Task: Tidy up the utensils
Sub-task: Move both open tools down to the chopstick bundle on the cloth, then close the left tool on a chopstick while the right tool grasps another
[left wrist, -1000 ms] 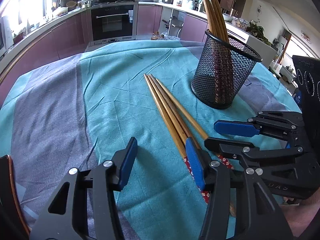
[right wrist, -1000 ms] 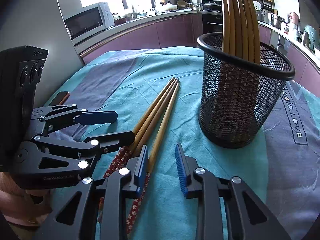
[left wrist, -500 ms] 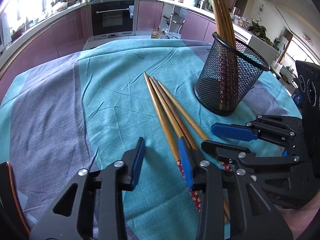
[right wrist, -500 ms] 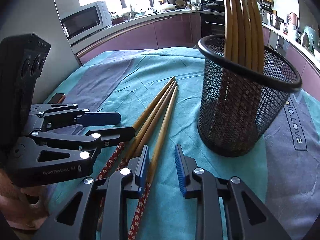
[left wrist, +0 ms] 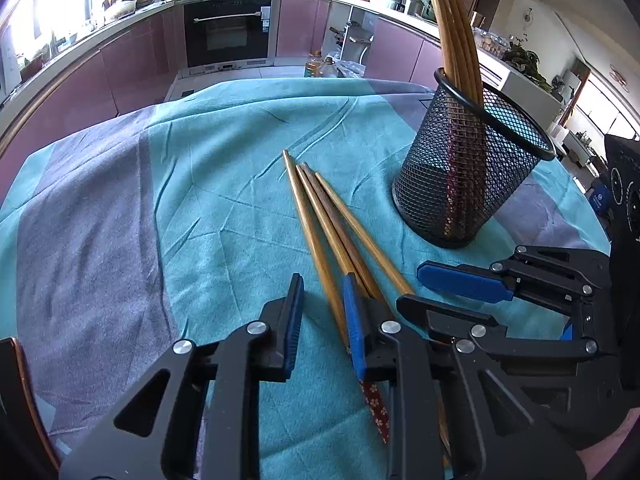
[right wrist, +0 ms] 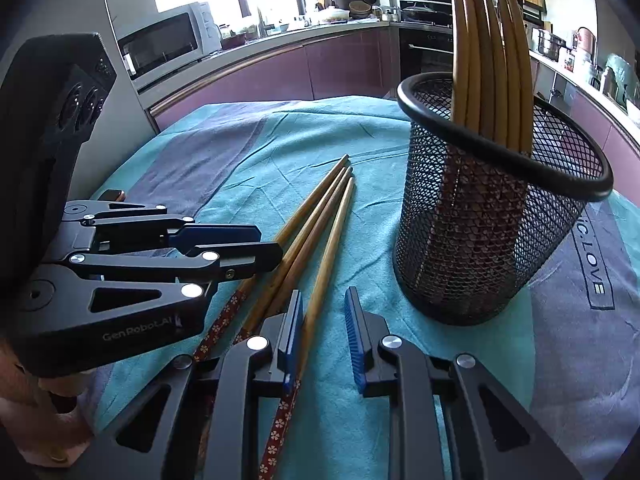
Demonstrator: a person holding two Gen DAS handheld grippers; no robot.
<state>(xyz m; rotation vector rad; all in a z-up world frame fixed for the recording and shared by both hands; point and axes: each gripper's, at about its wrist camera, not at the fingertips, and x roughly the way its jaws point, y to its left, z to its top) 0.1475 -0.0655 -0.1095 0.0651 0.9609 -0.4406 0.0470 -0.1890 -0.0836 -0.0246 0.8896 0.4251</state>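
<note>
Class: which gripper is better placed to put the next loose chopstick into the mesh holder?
Probably the right gripper: it straddles the outermost chopstick on the side nearest the mesh holder. The left gripper straddles the farthest chopstick. Both jaws have just been closing, neither gripping yet.

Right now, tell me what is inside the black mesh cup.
Several wooden chopsticks stand inside the mesh cup, tips upward, patterned red handles showing through the mesh. The cup's floor is hidden.
</note>
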